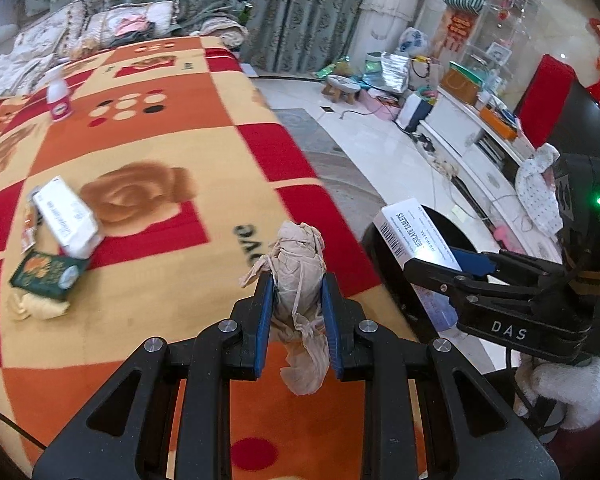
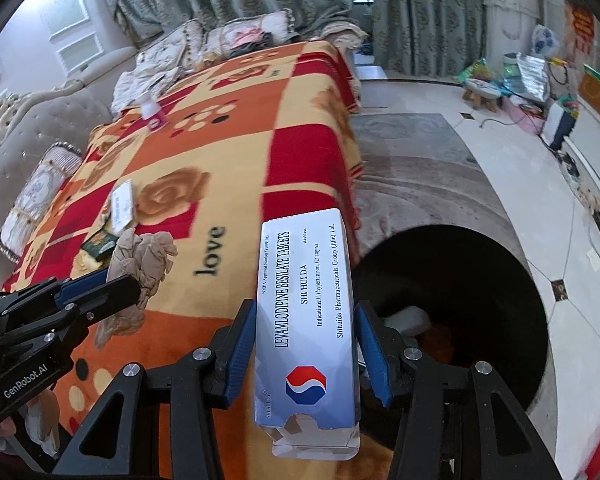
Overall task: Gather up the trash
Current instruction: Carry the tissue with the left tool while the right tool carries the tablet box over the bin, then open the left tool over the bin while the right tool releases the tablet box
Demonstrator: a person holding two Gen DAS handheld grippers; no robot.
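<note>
The left tongs are clamped on a crumpled wad of brownish tissue, blue pads pressing it from both sides, loose ends hanging below the grip. The right tongs are closed on a white tablet box, gripped across its narrow width so that its long axis runs straight out along the fingers; its near end flap is torn open.

Both loads hang over the near edge of an orange, red and cream blanket. The black bin stands on the floor just off that edge, on the right-hand side; something pale already lies inside it.

What the next move hinges on, I think: the bin's mouth lies just to the right of the box, so the right hand is the nearer one and needs only a short shift over the rim before letting go. The left hand, with the tissue, is further off and would have to come across behind it (the two tongs are close enough to clash).

More litter remains on the blanket, well apart from both tongs: a white packet, a dark green sachet touching it, and, at the far end, a small bottle.
</note>
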